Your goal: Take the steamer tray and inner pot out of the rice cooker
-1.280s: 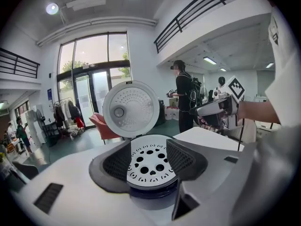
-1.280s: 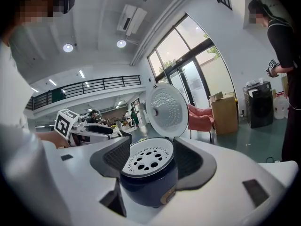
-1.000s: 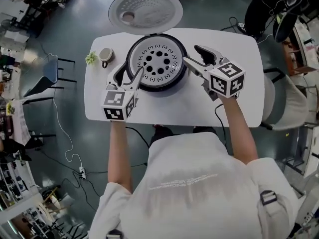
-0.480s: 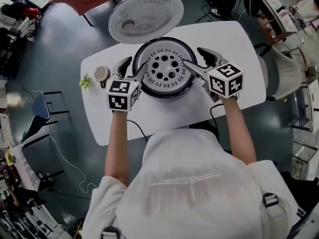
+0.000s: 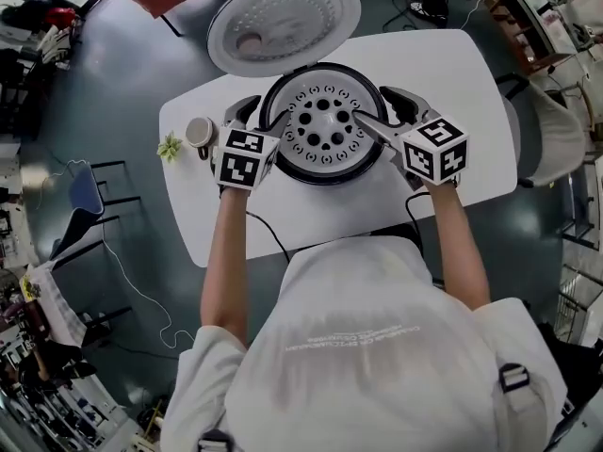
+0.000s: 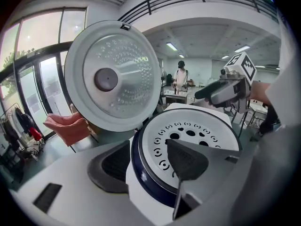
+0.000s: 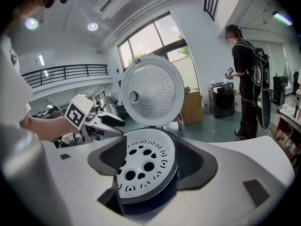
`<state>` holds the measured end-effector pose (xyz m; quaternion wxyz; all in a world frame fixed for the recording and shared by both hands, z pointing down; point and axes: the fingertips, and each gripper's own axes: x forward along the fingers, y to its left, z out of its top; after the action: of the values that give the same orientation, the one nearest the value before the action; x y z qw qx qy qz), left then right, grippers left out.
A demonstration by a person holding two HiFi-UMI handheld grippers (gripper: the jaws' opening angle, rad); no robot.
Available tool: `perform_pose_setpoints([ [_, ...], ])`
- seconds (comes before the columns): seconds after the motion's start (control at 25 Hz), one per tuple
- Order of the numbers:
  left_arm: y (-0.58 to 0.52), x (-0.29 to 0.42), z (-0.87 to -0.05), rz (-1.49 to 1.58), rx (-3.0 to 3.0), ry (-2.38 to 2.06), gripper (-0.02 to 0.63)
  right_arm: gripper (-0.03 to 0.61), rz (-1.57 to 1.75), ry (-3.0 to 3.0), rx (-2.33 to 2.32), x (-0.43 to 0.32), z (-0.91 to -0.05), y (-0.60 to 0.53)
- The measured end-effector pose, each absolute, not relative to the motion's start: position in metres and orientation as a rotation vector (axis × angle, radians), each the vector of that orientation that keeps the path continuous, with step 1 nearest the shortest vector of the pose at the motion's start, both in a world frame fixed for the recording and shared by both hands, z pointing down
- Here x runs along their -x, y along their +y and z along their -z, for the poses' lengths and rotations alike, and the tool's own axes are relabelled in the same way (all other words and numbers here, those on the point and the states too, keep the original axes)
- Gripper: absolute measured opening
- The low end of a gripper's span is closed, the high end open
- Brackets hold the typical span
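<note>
White table (image 5: 452,73) in lab. Rice cooker (image 5: 320,173) open, steamer tray (image 5: 325,128) inside. Left gripper (image 5: 256,114) and right gripper (image 5: 372,104) astride cooker rim, jaws opening, clamping nothing.

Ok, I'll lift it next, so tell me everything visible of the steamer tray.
The steamer tray is a white, plastic-looking round disc with big round holes mid-plate and small slots ringing them. It sits level in the open rice cooker. The left gripper and right gripper straddle its opposite edges, jaws opening, rim between them, not gripped.
</note>
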<state>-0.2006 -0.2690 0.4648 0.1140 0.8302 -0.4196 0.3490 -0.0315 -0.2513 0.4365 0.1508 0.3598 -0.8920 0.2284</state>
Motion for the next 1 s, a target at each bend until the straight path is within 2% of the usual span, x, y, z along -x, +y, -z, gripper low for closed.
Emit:
perform_pose_setpoints([
  [0.36, -0.280, 0.214, -0.500, -1.152, -2.308, -1.201, 0.310, 0.330, -0.702, -2.614, -0.915, 0.059, -0.466, -0.269],
  [0.8, -0.282, 0.222, -0.526, -1.314, -2.155, -1.246, 0.313, 0.305, -0.722, -2.646, -0.813, 0.063, -0.469, -0.283],
  [1.0, -0.281, 0.226, -0.530, -1.278, -2.126, -1.283, 0.308, 0.291, -0.721, -2.649, -0.808, 0.062, -0.470, -0.284],
])
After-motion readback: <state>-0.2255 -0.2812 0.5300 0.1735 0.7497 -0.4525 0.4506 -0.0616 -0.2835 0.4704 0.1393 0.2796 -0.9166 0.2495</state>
